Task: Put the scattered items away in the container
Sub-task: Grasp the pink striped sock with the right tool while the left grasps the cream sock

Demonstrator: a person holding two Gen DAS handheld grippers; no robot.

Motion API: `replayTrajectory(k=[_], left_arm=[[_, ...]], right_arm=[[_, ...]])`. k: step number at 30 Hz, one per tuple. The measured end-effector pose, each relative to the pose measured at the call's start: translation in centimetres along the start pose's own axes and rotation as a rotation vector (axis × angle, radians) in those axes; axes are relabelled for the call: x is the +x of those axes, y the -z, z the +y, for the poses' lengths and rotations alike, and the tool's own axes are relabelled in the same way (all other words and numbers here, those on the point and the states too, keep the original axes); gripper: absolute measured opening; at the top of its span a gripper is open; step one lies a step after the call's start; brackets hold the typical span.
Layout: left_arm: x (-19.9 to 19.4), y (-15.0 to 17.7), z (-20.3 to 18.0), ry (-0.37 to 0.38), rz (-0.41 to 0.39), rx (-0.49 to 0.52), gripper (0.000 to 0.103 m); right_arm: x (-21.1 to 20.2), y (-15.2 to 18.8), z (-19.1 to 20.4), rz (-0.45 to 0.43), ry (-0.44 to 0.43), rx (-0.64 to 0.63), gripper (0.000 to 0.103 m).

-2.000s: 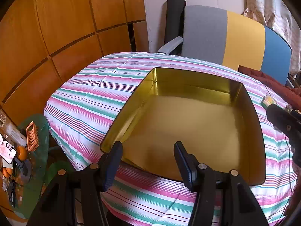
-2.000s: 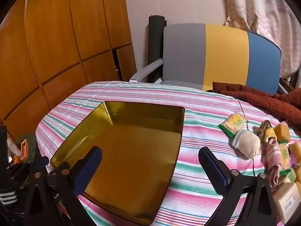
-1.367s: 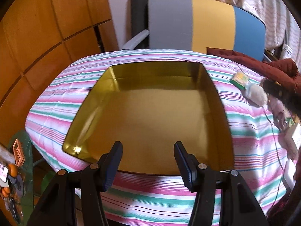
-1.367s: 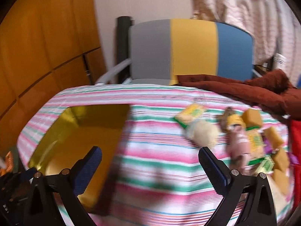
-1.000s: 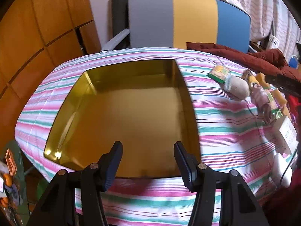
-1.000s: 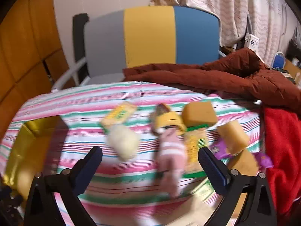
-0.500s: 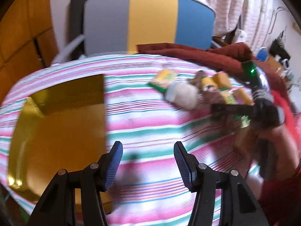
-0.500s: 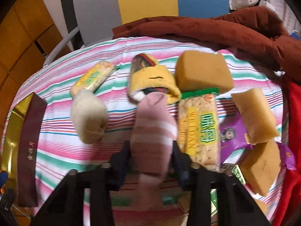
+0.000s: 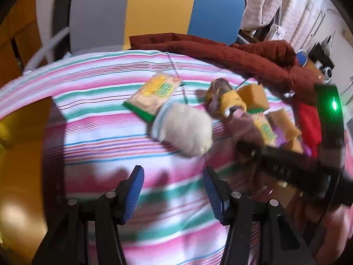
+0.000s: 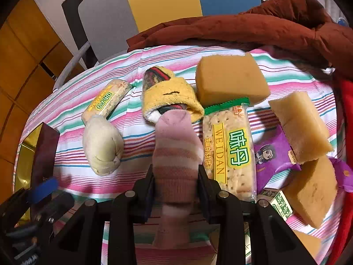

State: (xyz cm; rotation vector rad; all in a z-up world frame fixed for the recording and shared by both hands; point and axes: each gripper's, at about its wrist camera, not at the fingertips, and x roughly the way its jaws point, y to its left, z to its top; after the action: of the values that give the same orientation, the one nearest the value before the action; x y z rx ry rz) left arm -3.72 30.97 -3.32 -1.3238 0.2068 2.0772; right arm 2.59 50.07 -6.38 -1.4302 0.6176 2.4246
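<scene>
Right hand-held gripper [image 10: 176, 176] has just clamped the pink striped sock [image 10: 176, 150]; left hand-held gripper [image 9: 173, 187] gapes empty; next, carry it to the gold tin [image 10: 22, 154].

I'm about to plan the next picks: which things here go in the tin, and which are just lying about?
For the job:
- pink striped sock, clamped in the right gripper
- cream sock ball
- yellow sock
- cracker packs
- sponges
- purple packet
- gold tin

Lying about:
- brown jacket
- chair
- red cloth
</scene>
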Motion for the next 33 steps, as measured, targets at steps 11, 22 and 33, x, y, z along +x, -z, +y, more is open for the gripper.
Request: replayTrajectory(k=[11,22,33], left_arm=[[2.2,-3.2,-1.0,0.077,-0.022,0.036,0.066],[4.9,-3.1,-1.5,-0.006,0.002,0.129,0.072],[3.8,-0.7,-1.5,-0.011,-0.108,0.115,0.052]], right_arm=[[0.4,-0.4,-0.6,0.01,-0.028,0.049,0.038],[1.1,-0.8,-0.5,0.019,-0.022,0.05,0.039],[1.2,-0.8,-0.3,0.0,-0.022,0.034,0.035]])
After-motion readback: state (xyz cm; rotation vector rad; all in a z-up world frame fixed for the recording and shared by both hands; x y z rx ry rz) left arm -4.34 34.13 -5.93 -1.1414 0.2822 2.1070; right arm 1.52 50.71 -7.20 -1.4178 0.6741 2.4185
